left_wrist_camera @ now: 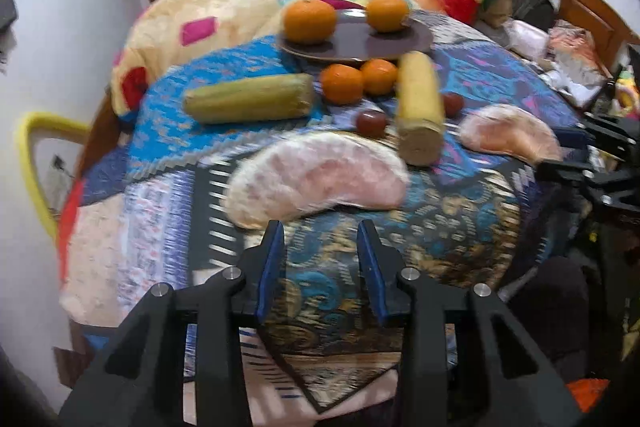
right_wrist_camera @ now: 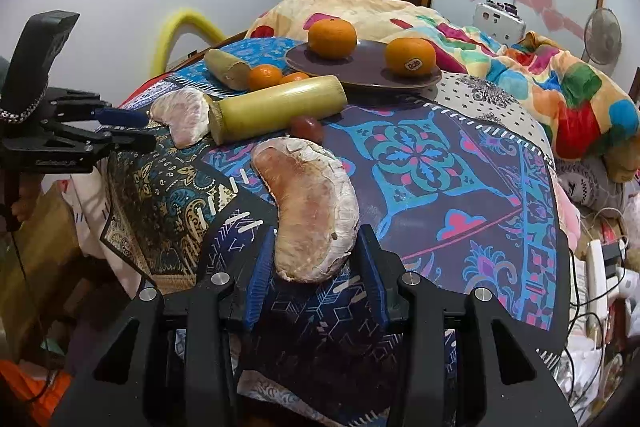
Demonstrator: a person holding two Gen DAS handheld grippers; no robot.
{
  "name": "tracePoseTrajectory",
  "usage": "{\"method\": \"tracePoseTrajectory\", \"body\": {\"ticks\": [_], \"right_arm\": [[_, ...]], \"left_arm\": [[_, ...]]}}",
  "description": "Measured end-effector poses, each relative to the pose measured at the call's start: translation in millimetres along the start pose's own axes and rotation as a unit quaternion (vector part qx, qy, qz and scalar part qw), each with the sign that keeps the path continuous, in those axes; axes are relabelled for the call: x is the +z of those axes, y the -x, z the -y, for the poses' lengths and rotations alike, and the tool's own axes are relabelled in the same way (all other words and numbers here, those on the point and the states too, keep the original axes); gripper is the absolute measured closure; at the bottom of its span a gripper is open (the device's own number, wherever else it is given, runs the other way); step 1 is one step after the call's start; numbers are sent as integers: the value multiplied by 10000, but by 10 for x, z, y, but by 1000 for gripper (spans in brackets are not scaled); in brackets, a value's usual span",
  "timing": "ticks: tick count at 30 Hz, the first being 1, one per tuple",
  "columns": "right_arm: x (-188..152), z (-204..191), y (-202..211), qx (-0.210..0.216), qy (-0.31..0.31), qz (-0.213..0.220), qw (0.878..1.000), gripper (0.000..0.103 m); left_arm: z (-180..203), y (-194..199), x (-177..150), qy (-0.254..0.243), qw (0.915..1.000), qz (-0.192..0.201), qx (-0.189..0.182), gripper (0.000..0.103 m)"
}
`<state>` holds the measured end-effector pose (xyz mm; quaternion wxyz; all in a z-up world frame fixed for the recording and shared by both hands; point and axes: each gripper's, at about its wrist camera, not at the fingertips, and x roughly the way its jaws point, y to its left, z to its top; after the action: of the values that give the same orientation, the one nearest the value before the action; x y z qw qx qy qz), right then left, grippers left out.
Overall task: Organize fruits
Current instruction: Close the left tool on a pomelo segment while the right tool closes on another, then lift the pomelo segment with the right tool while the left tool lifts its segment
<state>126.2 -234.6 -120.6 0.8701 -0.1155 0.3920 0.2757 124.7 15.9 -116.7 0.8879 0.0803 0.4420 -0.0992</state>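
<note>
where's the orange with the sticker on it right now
In the right wrist view the stickered orange sits on the right side of the dark plate, opposite another orange, with the colourful blanket just behind.

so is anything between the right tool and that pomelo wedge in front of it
Nothing visible. The pomelo wedge already has its near end between the right tool's open fingers, lying on the patterned cloth; whether either pad touches it is unclear.
</note>
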Motion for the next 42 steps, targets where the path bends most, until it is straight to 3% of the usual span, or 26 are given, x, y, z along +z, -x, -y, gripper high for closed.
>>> {"method": "tracePoseTrajectory", "body": {"ticks": [2,5,7,13,20,23,26,28,30,32,34,38,42], "right_arm": [[-1,25,2,56,-50,-18,10000,63],[8,35,-9,113,-52,-26,9999,60],[13,32,-21,132,-64,-22,9999,56],[22,-5,-39,108,20,-21,9999,51],[20,58,-29,130,-96,1,9999,51],[5,69,-20,146,-146,35,9998,51],[-5,73,-16,143,-160,47,9998,50],[-7,74,-13,143,-153,46,9998,50],[-10,79,-12,155,-142,43,9998,50],[-13,79,-14,167,-126,36,9998,49],[-10,74,-20,171,-89,35,9998,47],[13,61,-52,119,-67,35,9999,44],[22,68,-63,104,-102,43,9999,43]], "left_arm": [[-125,18,41,177,9998,74,107,60],[-285,-13,134,335,9992,162,169,41],[-339,-103,205,321,9994,147,49,36],[-225,-232,312,41,9987,94,-495,34],[110,-151,188,-535,9973,-133,-475,34],[186,-98,157,-794,9955,-196,-485,46],[86,-58,247,-663,9977,-8,-165,45],[-10,-84,309,-517,9986,22,-73,38],[-101,-160,331,-399,9992,-23,-77,20],[-177,-262,330,-307,9993,-127,-154,15],[-217,-294,321,-217,9994,-95,-263,10],[-228,-409,308,-186,9952,-286,-922,1],[-125,-405,307,-567,9950,-169,-804,0]]}}
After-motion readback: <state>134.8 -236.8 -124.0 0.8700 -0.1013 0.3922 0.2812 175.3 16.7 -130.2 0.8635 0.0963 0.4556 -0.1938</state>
